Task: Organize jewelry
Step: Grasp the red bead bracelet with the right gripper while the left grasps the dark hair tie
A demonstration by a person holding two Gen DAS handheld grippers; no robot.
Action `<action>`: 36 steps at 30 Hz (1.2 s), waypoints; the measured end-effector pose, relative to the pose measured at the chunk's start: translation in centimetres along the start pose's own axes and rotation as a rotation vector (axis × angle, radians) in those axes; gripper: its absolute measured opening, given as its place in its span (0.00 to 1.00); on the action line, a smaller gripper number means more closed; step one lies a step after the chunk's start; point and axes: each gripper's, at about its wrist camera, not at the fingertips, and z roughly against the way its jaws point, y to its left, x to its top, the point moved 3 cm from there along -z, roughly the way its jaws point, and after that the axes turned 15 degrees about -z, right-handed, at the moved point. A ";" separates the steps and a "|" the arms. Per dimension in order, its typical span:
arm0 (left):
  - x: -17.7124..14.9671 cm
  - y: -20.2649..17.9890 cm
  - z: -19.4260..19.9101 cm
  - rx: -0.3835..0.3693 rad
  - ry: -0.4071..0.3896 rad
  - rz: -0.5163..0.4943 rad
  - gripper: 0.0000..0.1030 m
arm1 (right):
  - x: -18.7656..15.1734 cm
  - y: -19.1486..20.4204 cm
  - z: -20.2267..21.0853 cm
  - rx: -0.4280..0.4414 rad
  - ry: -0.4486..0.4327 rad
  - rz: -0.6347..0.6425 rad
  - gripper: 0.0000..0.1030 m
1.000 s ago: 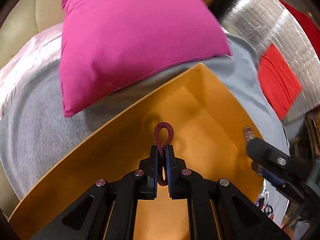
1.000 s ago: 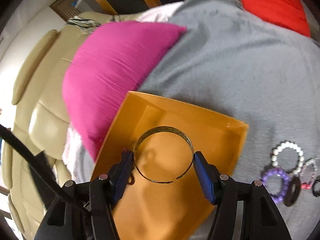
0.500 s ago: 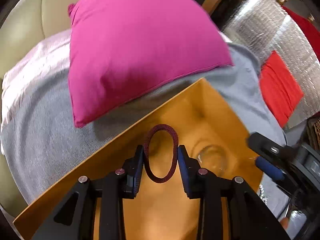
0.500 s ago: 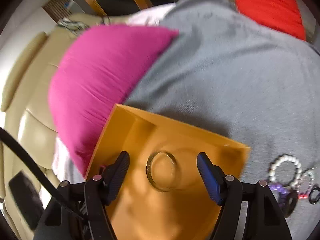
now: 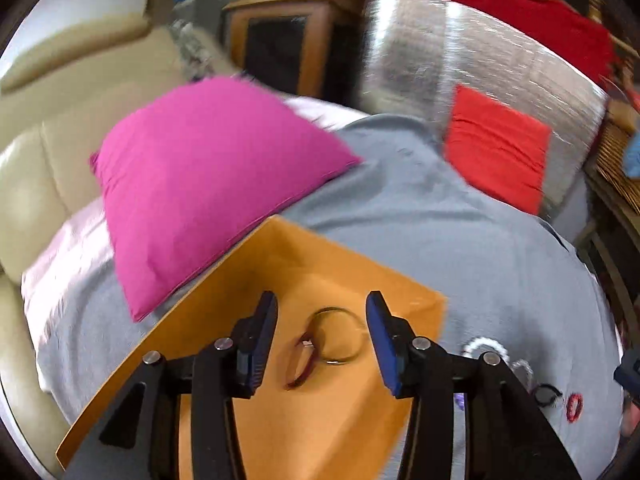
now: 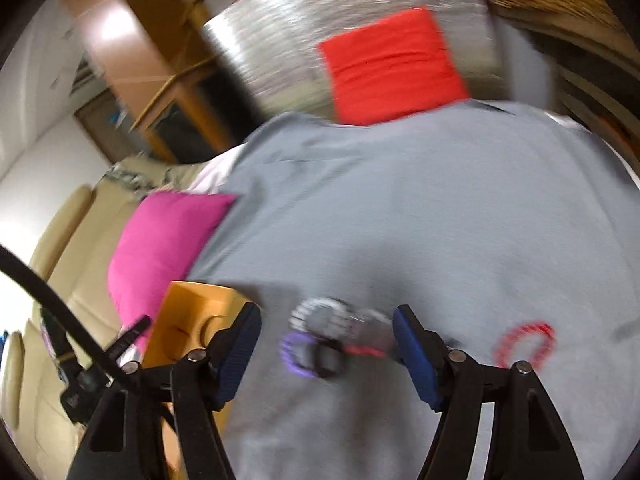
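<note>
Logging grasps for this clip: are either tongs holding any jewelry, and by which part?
Nothing is held. Left tongs and right tongs are both open and empty.

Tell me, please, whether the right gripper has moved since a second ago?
Yes. The right gripper has swung right, off the orange tray, which now sits at its left, and faces the bracelets on the gray blanket.
</note>
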 end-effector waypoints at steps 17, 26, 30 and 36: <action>-0.6 -12.0 -2.0 -0.283 0.043 -0.195 0.47 | 0.5 -17.2 -0.4 -0.081 0.012 -0.374 0.59; -2.0 -13.7 -3.1 -0.306 0.083 -0.230 0.47 | 1.3 -18.1 -3.4 -0.224 -0.006 -0.316 0.45; -2.3 -15.3 -3.5 -0.346 0.079 -0.273 0.47 | 0.8 -17.4 -4.8 -0.293 -0.031 -0.226 0.23; -3.3 -17.4 -5.3 -0.399 0.128 -0.325 0.47 | 0.5 -16.8 -5.0 -0.328 -0.053 -0.179 0.16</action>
